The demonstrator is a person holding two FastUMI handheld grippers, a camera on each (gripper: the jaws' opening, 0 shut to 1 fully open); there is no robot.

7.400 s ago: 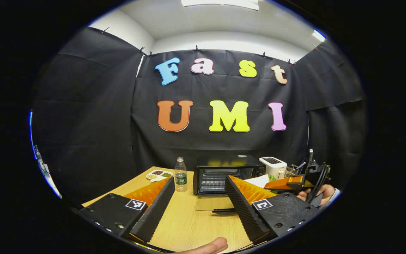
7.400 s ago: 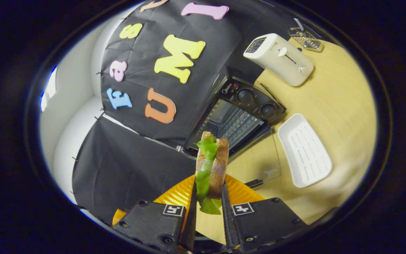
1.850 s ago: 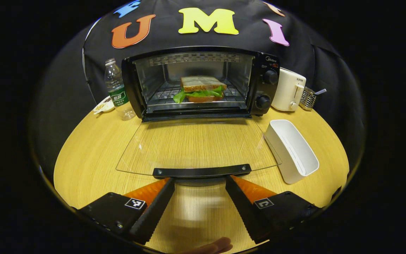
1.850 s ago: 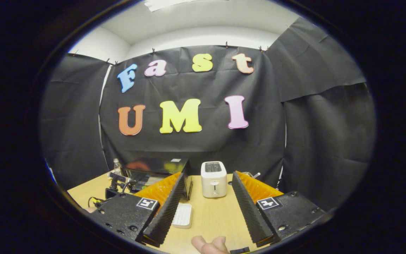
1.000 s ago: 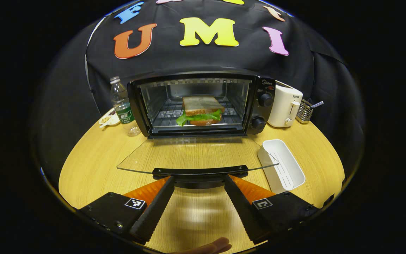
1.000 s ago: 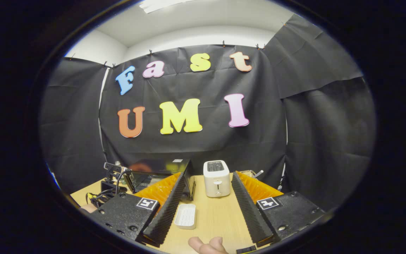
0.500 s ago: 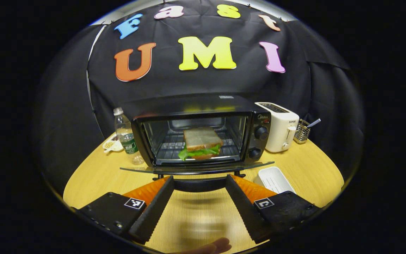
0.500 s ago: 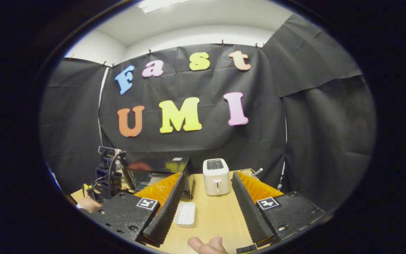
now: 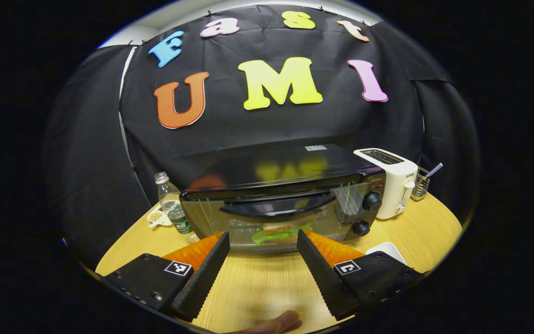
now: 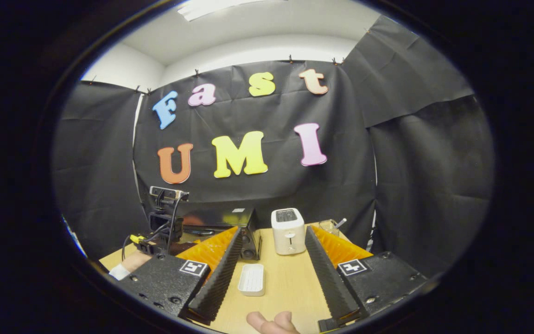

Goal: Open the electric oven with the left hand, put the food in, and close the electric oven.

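Wood-grain table (image 9: 248, 287) enclosed by black cloth walls, white ceiling above. Electric oven (image 9: 276, 195) at the table's rear edge, glass door nearly shut; sandwich (image 9: 278, 232) visible inside. Water bottle (image 9: 172, 204) to its left, white toaster (image 9: 390, 183) to its right, white tray (image 10: 251, 279) nearer the front. Left hand-held gripper (image 9: 261, 241) and right hand-held gripper (image 10: 274, 241): fingers apart, holding nothing.
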